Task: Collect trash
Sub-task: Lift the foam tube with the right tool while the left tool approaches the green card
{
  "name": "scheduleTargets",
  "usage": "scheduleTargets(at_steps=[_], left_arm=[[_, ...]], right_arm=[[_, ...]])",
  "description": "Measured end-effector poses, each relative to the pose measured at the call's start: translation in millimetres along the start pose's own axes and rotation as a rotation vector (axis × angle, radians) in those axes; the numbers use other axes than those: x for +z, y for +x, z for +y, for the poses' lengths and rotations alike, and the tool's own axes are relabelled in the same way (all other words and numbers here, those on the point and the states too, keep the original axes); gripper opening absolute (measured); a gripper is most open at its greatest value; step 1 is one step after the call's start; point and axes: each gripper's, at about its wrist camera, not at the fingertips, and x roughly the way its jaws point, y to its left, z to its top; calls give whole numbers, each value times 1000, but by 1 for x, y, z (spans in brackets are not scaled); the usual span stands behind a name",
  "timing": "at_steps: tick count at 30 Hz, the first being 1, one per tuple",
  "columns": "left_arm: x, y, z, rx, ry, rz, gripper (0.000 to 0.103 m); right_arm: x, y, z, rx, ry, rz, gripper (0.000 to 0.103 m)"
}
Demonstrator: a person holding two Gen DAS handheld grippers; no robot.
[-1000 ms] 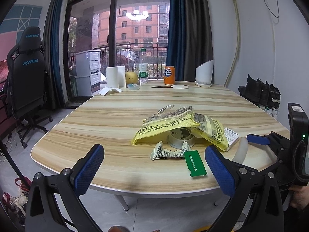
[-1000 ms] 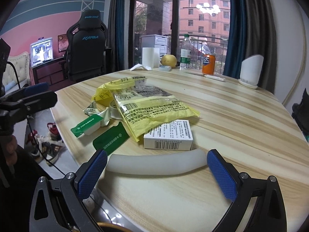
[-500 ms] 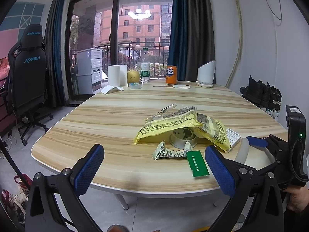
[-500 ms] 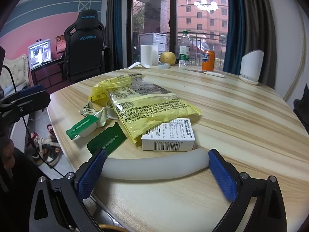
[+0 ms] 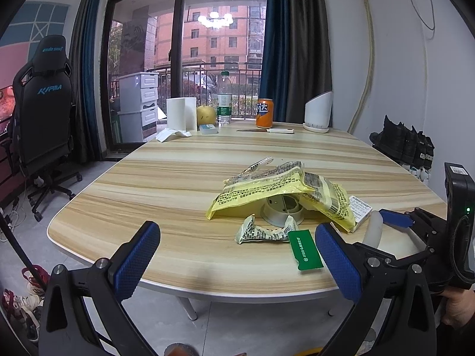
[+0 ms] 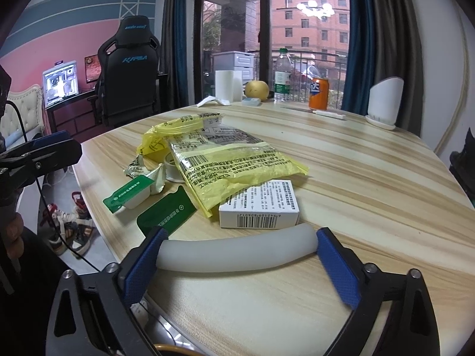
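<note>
As the white tube (image 6: pixel 236 253) lies on the bench (image 6: pixel 371 178) near its front edge, beside the white box (image 6: pixel 258 209) and yellow bag (image 6: pixel 228 163), the right hand-held gripper (image 6: pixel 237 262) is closing its jaws, both pads now at the tube's ends where a second ago they stood clear: pickup looks imminent. It tilts downward. The left hand-held gripper (image 5: pixel 234 256) hangs wide, empty.
</note>
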Motion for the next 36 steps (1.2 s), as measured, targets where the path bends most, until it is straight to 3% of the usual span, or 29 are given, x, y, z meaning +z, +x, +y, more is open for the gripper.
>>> scheduleTargets(at_steps=[4,6,11,23,25,29,31,36], left_arm=[[-1,0,0,-1,1,3,102],[-1,0,-1,0,4,3,102],[-2,0,-1,1,1,4,102],[0,0,-3,1,1,7,102],[0,0,-3,1,2,8,102],[1,1,-3,2,3,8,102],[1,1,-3,0,0,8,102],[0,1,-3,-17,-5,13,102]], right_arm=[[1,-1,0,-7,3,-5,85],[1,-2,-1,-9,2,-9,65],[2,-2,0,1,8,-11,59],[4,0,4,-1,17,-18,56],[4,1,5,-19,30,-18,40],[5,1,4,-27,51,-22,31],[4,-1,3,-30,69,-23,20],[3,-6,-2,-27,120,-34,6]])
